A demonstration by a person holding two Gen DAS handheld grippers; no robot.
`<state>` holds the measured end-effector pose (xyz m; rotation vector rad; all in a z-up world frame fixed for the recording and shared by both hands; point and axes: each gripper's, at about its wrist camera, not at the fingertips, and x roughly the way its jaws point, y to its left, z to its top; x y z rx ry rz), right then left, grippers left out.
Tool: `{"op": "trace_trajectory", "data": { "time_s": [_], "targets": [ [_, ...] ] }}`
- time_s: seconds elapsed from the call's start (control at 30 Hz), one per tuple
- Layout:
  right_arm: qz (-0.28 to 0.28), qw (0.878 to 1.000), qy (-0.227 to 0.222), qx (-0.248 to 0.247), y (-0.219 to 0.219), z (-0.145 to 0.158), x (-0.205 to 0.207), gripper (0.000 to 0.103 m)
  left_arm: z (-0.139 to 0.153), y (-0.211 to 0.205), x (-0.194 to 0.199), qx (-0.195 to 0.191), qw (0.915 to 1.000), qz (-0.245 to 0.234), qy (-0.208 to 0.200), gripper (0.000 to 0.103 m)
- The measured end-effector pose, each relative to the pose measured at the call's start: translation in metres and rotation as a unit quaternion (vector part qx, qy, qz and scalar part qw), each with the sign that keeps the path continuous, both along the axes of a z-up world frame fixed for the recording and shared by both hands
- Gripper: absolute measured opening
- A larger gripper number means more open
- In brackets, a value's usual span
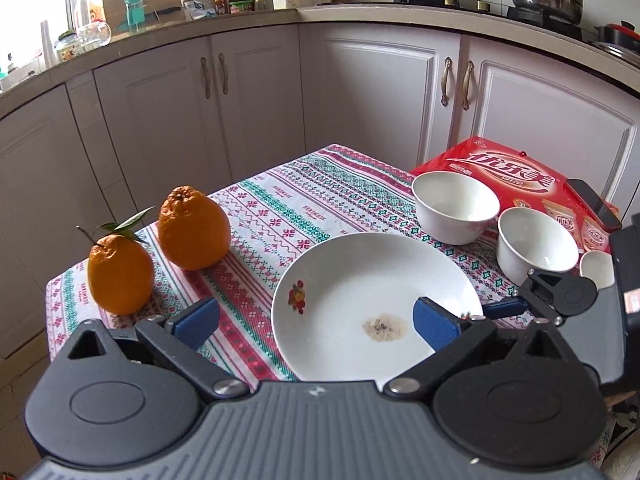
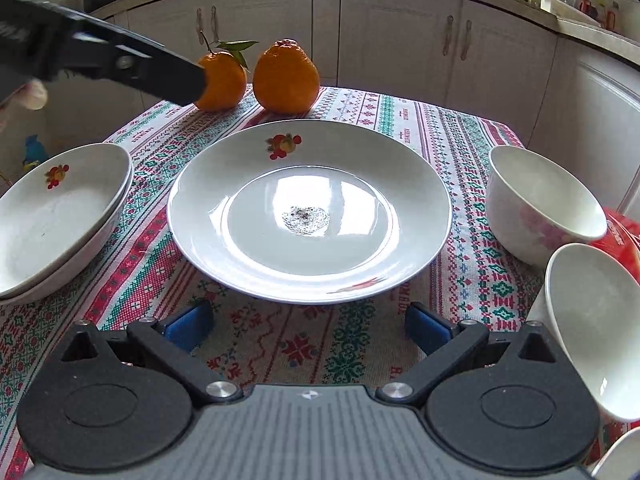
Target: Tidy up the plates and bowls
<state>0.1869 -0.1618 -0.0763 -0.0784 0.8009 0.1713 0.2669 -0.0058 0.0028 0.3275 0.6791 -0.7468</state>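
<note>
**Right gripper squared up to the plate's near rim, both grippers empty**

The large plate (image 2: 310,210) lies dead ahead at 12 o'clock of the right gripper (image 2: 310,330), its near rim just beyond the blue fingertips (image 2: 188,326), which stand wide apart and clasp nothing. The plate is round, so no long axis governs; the approach line runs straight onto the near rim. A speckled residue sits at its centre.

The left gripper (image 1: 316,320) is also spread and empty, looking down on the same plate (image 1: 376,304) from higher up, its right pad (image 1: 434,320) over the plate's bowl. Contact cannot be confirmed.

In the right view, stacked plates (image 2: 60,220) lie at 9 o'clock and two white bowls (image 2: 540,204) (image 2: 596,328) at 3 o'clock, all on the patterned tablecloth (image 2: 460,152). Two oranges (image 2: 286,78) stand at 12 o'clock beyond the plate.

Judgement: the right gripper is nearer the rim and lower, hence better placed to take the plate; it would go onto the stack at 9 o'clock
</note>
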Motion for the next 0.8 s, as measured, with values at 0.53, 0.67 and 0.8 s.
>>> {"op": "trace_trajectory", "data": {
  "time_s": [0.53,0.67,0.8],
  "targets": [
    [0.008,1.0,-0.009,0.001,-0.003,0.0,0.007,0.103,-0.051,-0.062,0.082,0.064,0.9915,-0.061,0.095,0.102],
    [0.005,1.0,-0.01,0.0,-0.004,-0.001,0.011,0.103,-0.058,-0.07,0.095,0.068,0.9874,-0.071,0.124,0.101],
    [0.007,1.0,-0.011,0.001,-0.004,-0.001,0.012,0.103,-0.064,-0.075,0.103,0.078,0.9821,-0.083,0.15,0.099]
  ]
}}
